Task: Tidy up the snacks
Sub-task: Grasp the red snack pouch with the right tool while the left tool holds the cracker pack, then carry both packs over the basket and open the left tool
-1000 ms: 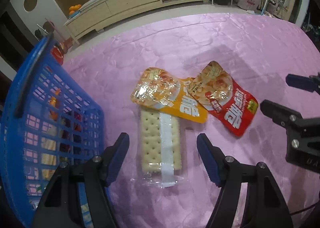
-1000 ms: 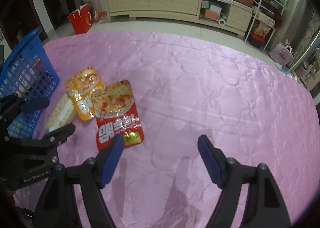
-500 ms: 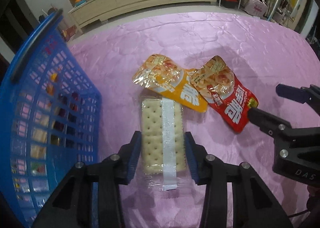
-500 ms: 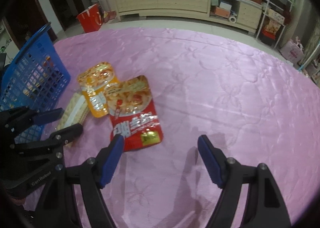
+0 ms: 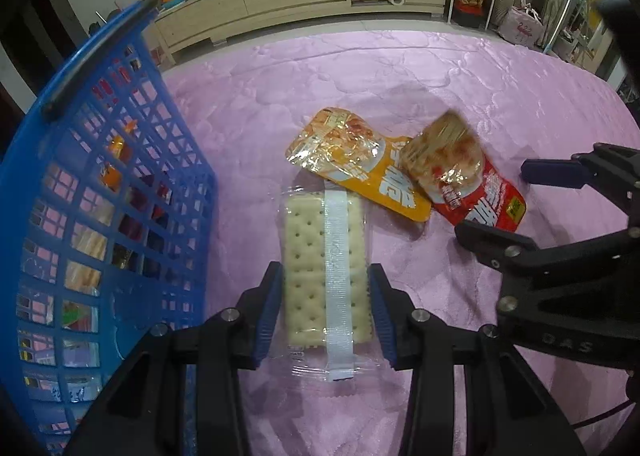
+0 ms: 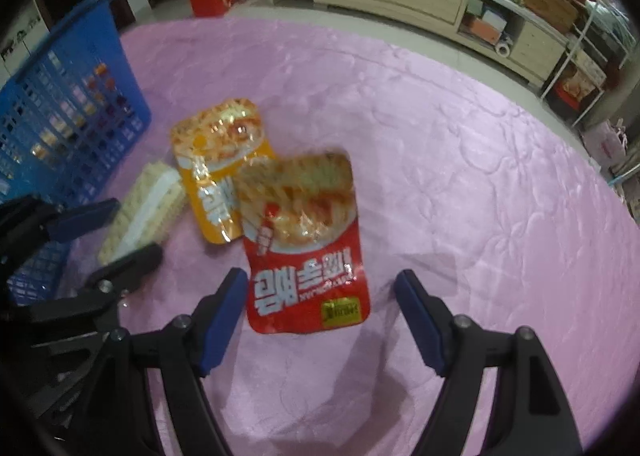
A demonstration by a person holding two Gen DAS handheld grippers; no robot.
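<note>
Left wrist view: the left tongs (image 5: 326,310), just narrowed, clamp a clear-wrapped pack of pale dotted crackers (image 5: 324,262) lying on the quilted pink satin cover (image 5: 400,67), right of the blue plastic lattice basket (image 5: 120,191).

Right wrist view: the right tongs (image 6: 320,316) stand wide around the glossy red foil snack pouch (image 6: 304,248), which overlaps a crinkled orange foil pouch (image 6: 218,159).

Both wrist views close above pink bedspread (image 5: 460,95), angled steeply down; both share red pouch (image 6: 308,252), blue basket (image 5: 100,215).
</note>
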